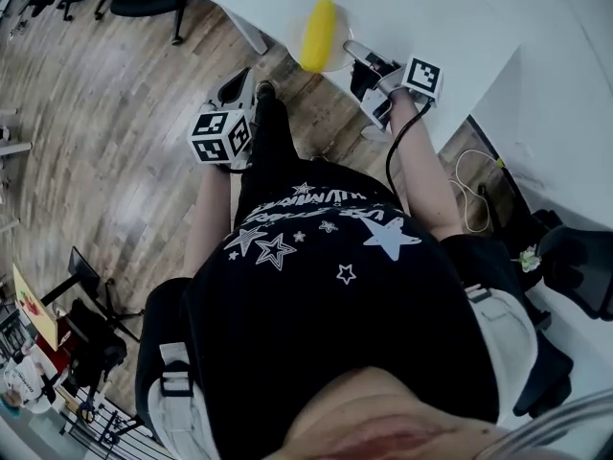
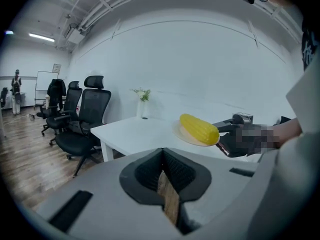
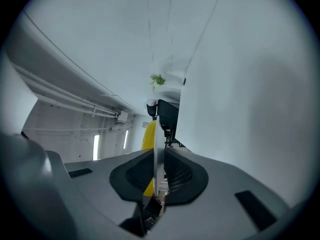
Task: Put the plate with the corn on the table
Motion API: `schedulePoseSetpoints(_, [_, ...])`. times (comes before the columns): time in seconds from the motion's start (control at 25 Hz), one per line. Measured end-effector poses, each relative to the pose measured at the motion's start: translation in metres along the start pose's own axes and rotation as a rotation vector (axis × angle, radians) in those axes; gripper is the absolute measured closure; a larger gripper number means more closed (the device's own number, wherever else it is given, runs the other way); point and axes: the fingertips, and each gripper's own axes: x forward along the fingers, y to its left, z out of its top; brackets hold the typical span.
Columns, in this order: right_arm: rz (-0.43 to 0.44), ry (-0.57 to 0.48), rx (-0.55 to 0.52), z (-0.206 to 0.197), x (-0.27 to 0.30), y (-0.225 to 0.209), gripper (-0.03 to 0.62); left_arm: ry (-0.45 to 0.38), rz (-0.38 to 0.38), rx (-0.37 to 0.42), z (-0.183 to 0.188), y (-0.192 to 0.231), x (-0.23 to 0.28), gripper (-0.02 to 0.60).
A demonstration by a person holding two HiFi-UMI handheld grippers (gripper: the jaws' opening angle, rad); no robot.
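A yellow corn cob (image 1: pixel 319 33) lies on a pale round plate (image 1: pixel 341 57) over the near edge of the white table (image 1: pixel 431 17). My right gripper (image 1: pixel 361 56) is shut on the plate's rim. In the right gripper view the plate (image 3: pixel 159 134) runs edge-on between the pads, with the corn (image 3: pixel 148 134) to its left. The left gripper view shows the corn (image 2: pixel 199 129) and plate (image 2: pixel 186 136) held just over the table (image 2: pixel 135 132); I cannot tell if the plate touches it. My left gripper (image 1: pixel 257 91) hangs shut and empty over the wood floor, short of the table.
Black office chairs (image 2: pixel 85 115) stand left of the table on the wood floor (image 1: pixel 105 113). A small vase with a plant (image 2: pixel 143 104) sits at the table's far side. Cables (image 1: pixel 471 185) lie on the floor to my right, by another white surface.
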Motion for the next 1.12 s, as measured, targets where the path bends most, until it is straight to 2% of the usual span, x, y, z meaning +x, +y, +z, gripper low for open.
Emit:
schedulePoseSetpoints(0.16, [0.0, -0.033, 0.009, 0.021, 0.041, -0.005, 0.556, 0.006, -0.052, 0.02, 0.015, 0.035, 0.038, 0.575])
schedulePoseSetpoints(0.44, [-0.028, -0.111, 0.002, 0.077, 0.116, -0.013, 0.556, 0.007, -0.124, 0.01, 0.053, 0.105, 0.11, 0.575])
schedulePoseSetpoints(0.88, [-0.081, -0.204, 0.019, 0.158, 0.247, -0.033, 0.556, 0.076, -0.22, 0.034, 0.105, 0.217, 0.227, 0.575])
schedulePoseSetpoints(1.12, [-0.105, -0.241, 0.011, 0.182, 0.274, -0.043, 0.556, 0.089, -0.279, 0.072, 0.123, 0.228, 0.263, 0.575])
